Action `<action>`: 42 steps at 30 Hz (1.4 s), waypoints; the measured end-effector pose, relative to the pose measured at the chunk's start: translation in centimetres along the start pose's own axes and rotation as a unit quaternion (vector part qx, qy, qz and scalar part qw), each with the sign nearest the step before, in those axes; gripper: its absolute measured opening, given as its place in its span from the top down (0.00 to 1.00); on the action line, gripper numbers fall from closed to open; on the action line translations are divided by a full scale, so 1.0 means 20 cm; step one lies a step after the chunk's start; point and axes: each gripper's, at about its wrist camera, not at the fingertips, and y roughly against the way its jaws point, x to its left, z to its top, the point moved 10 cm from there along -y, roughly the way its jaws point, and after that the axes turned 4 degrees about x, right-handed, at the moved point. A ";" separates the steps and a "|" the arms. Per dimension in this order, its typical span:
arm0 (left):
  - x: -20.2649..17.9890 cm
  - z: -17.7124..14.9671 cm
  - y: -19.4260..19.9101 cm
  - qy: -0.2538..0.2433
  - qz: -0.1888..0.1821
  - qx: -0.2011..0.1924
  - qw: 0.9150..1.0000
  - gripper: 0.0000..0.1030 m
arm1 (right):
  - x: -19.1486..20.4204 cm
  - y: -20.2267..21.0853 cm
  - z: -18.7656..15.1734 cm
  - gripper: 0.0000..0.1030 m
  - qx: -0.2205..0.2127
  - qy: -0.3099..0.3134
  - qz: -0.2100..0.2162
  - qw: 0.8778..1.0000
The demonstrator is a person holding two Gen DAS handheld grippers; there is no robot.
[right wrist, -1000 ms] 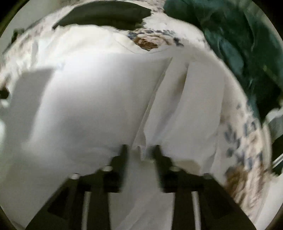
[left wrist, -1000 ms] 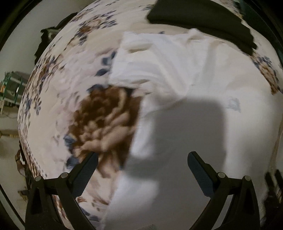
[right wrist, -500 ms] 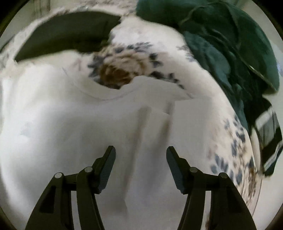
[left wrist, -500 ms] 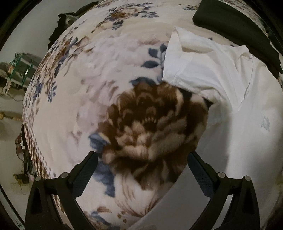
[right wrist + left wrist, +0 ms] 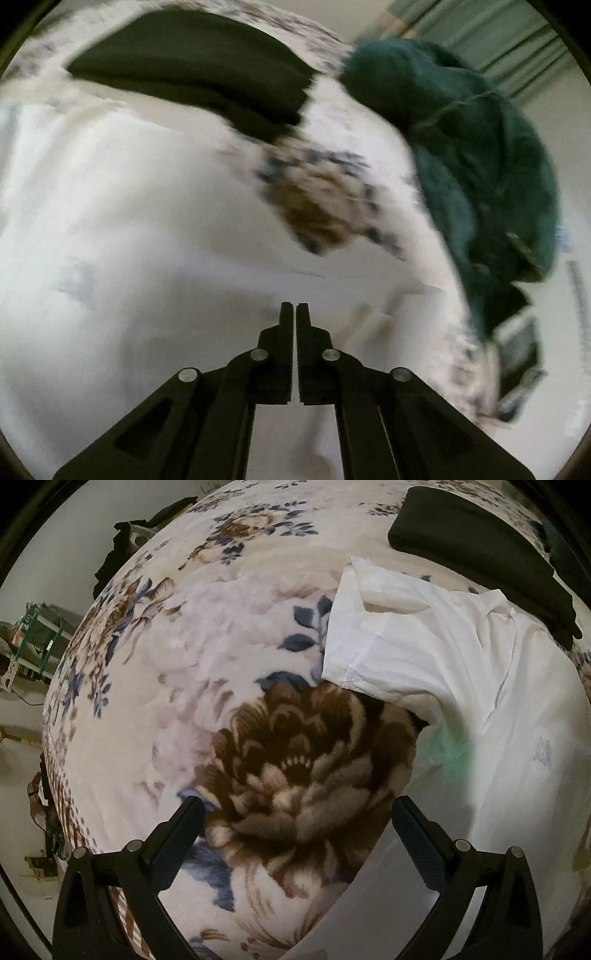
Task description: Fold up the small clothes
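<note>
The right gripper (image 5: pixel 294 308) has just been closing and is pressed together with nothing between its fingers, above the white shirt (image 5: pixel 122 221). The left gripper (image 5: pixel 295 812) hangs spread over the floral blanket (image 5: pixel 192 672), the shirt lying just to its right, a folded black garment (image 5: pixel 487 550) beyond at the far right.

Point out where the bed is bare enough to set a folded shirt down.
Widest bare blanket: left of the white shirt's sleeve, out to the bed's edge. A smaller patch lies between black garment, shirt and green pile. Crowded: the far side with the black garment, and the green pile's side.
</note>
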 end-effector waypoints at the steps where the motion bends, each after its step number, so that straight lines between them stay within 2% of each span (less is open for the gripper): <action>1: 0.00 -0.01 0.00 -0.001 0.003 0.000 1.000 0.00 | -0.02 -0.01 -0.02 0.75 0.011 0.008 -0.034 0.999; 2: 0.01 -0.01 -0.01 -0.002 0.005 0.001 1.000 0.00 | -0.05 -0.05 -0.04 0.55 0.023 0.019 -0.063 0.998; 4: 0.02 -0.02 -0.02 -0.003 0.007 0.006 1.000 0.00 | -0.05 -0.12 -0.08 0.52 0.043 0.047 -0.103 0.993; 5: 0.03 -0.02 -0.02 -0.003 0.008 0.005 1.000 0.00 | -0.05 -0.17 -0.10 0.52 0.055 0.061 -0.112 0.990; 7: 0.04 -0.01 -0.02 -0.005 0.013 0.003 1.000 0.00 | -0.05 -0.20 -0.11 0.52 0.053 0.064 -0.113 0.990; 8: 0.05 0.00 -0.02 -0.006 0.015 0.001 1.000 0.00 | -0.05 -0.21 -0.11 0.55 0.048 0.063 -0.115 0.990; 9: 0.05 0.00 -0.02 -0.007 0.016 0.000 1.000 0.00 | -0.05 -0.22 -0.11 0.61 0.046 0.059 -0.107 0.991; 10: 0.06 0.01 -0.02 -0.007 0.018 -0.001 1.000 0.00 | -0.05 -0.24 -0.10 0.90 0.045 0.054 -0.099 0.993; 11: 0.06 0.01 -0.02 -0.007 0.019 -0.002 1.000 0.00 | -0.06 -0.25 -0.11 0.99 0.049 0.042 -0.093 0.994; 14: 0.06 0.02 -0.01 -0.007 0.020 -0.004 1.000 0.00 | -0.09 -0.23 -0.11 0.99 0.044 0.006 -0.080 0.996; 17: 0.05 0.02 -0.01 -0.009 0.021 -0.004 1.000 0.00 | -0.10 -0.15 -0.08 0.99 0.013 -0.010 -0.076 0.997; 20: 0.03 0.02 -0.01 -0.011 0.020 -0.003 1.000 0.00 | -0.05 -0.06 -0.03 0.99 -0.022 0.008 -0.066 0.998; 24: 0.00 0.03 0.00 -0.012 0.017 -0.004 1.000 0.00 | 0.04 0.00 0.00 0.99 -0.044 0.037 -0.055 0.997; 27: -0.02 0.03 0.00 -0.011 0.009 -0.003 1.000 0.00 | 0.07 -0.01 0.01 0.99 -0.028 0.040 -0.038 0.998; 30: -0.03 0.03 -0.01 0.002 -0.019 0.010 1.000 0.00 | 0.07 -0.06 -0.03 0.97 0.022 0.000 0.023 0.999; 31: -0.04 0.03 -0.03 0.016 -0.046 0.021 0.999 0.00 | 0.06 -0.05 -0.05 0.95 0.038 -0.031 0.065 0.997; 33: -0.06 0.02 -0.06 0.051 -0.113 0.048 0.991 0.00 | -0.01 -0.03 -0.09 0.64 0.057 -0.092 0.123 0.986; 34: -0.08 0.01 -0.09 0.076 -0.153 0.066 0.983 0.00 | -0.03 -0.02 -0.12 0.29 0.066 -0.117 0.148 0.980; 35: -0.09 0.00 -0.11 0.101 -0.190 0.082 0.973 0.00 | -0.07 0.00 -0.18 0.14 0.079 -0.159 0.188 0.966; 36: -0.10 0.01 -0.14 0.135 -0.230 0.096 0.959 0.00 | -0.09 0.01 -0.22 0.14 0.085 -0.184 0.208 0.957; 38: -0.09 0.05 -0.18 0.184 -0.270 0.102 0.939 0.00 | -0.15 0.03 -0.36 0.14 0.110 -0.233 0.230 0.939; 40: -0.08 0.13 -0.21 0.233 -0.295 0.094 0.922 0.00 | -0.19 0.04 -0.50 0.14 0.135 -0.269 0.241 0.923; 42: -0.05 0.22 -0.23 0.265 -0.304 0.079 0.912 0.03 | -0.22 0.03 -0.60 0.14 0.154 -0.288 0.238 0.915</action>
